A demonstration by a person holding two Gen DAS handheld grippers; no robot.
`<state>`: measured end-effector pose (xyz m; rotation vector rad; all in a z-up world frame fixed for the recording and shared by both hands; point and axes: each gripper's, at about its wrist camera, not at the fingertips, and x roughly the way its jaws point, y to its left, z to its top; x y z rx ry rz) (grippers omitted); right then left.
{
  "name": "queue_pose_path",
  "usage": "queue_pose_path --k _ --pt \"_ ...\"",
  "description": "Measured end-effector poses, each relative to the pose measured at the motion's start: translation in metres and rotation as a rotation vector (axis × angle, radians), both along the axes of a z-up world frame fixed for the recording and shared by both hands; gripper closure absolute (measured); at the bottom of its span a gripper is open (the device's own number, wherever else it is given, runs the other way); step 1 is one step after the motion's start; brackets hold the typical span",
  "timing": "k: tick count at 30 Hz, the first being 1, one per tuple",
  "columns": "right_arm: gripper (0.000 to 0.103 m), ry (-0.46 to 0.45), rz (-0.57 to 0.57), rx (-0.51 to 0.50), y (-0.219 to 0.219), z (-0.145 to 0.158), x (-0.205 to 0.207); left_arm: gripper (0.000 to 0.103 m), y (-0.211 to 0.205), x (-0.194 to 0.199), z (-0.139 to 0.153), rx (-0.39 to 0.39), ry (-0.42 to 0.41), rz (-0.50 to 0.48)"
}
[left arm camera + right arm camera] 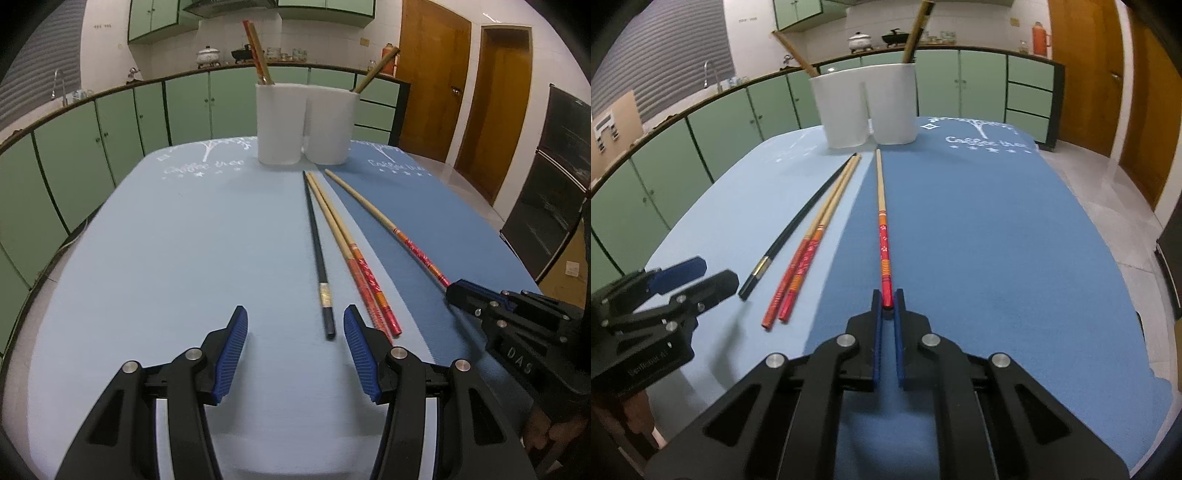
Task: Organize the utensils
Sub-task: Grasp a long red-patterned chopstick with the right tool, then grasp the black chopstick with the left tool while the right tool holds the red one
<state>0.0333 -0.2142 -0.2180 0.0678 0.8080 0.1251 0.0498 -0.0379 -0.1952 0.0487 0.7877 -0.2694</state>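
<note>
1. Utensils here are chopsticks, and their destination is the white two-compartment holder [866, 107], which stands upright well ahead of both tools at the far end of the mats. One chopstick leans out of each compartment.
2. Light blue mat [166, 258] lies under the left gripper [295, 325]; dark blue mat [997, 240] lies under the right gripper [887, 295]. Their seam runs forward toward the holder.
3. Left gripper: released, jaws wide apart, nothing between them. It hovers low over the light mat, with the black chopstick's near end just ahead of its right finger.
4. Right gripper: clenched on the red end of the single red-handled chopstick [882, 221], which points straight ahead toward the holder. Whether the stick has left the mat cannot be told.
5. Step in hand, as judged: lift this chopstick and deliver it to a compartment. The grip sits at the extreme end, so expect the long free length to droop or swing. Raise it slowly, tilt the tip downward over the chosen opening, and release only once the tip is inside the wall.
6. Risk: striking the leaning sticks could tip the holder.
7. Red-handled pair [354, 254]: pale wood with red and orange patterned grips, lying side by side, touching, left of the held stick.
8. Black chopstick [317, 251]: slim, dark, with a gold band near its end, lying just left of the pair.
</note>
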Motion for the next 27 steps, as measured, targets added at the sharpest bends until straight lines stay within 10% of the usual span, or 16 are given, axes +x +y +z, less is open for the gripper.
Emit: queue_pose_path --k 18,27 --pt "0.098 -0.004 -0.003 0.017 -0.003 0.003 -0.002 0.096 -0.025 -0.001 -0.009 0.028 0.022 -0.012" --pt "0.098 -0.02 -0.005 0.019 -0.006 0.011 -0.003 0.096 -0.021 -0.004 0.0 0.028 0.009 -0.009"
